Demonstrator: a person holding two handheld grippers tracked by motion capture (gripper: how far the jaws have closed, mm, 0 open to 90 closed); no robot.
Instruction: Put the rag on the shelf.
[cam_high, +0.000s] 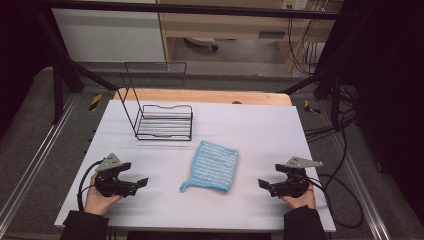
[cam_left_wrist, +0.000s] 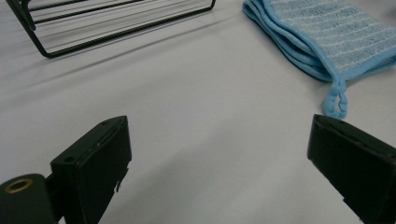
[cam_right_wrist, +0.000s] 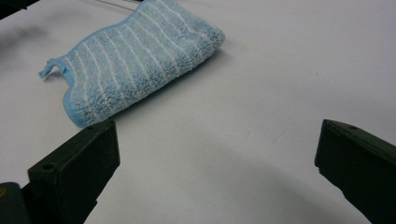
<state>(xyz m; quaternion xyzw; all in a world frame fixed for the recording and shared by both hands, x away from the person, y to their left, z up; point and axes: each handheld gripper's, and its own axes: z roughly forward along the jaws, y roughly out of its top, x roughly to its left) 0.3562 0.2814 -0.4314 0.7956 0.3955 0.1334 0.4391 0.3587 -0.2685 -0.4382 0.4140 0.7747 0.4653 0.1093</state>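
Note:
A folded light-blue striped cloth (cam_high: 214, 167) lies flat near the middle of the white table (cam_high: 260, 125), its hanging loop at the near left corner. My left gripper (cam_high: 141, 182) rests low at the near left, jaws wide apart and pointing right toward the cloth (cam_left_wrist: 327, 35), nothing between them. At the near right my right gripper (cam_high: 264, 185) points left at the cloth (cam_right_wrist: 140, 60), open and empty too. In each gripper view the bare table (cam_left_wrist: 205, 116) shows between the black jaws, and the cloth sits beyond them, untouched.
A black wire rack (cam_high: 164, 122) with a tall wire back stands at the far left of the table; its base (cam_left_wrist: 107, 28) is ahead of the left gripper. Cables (cam_high: 345, 200) trail off the right edge. A wooden board (cam_high: 205, 96) borders the far edge.

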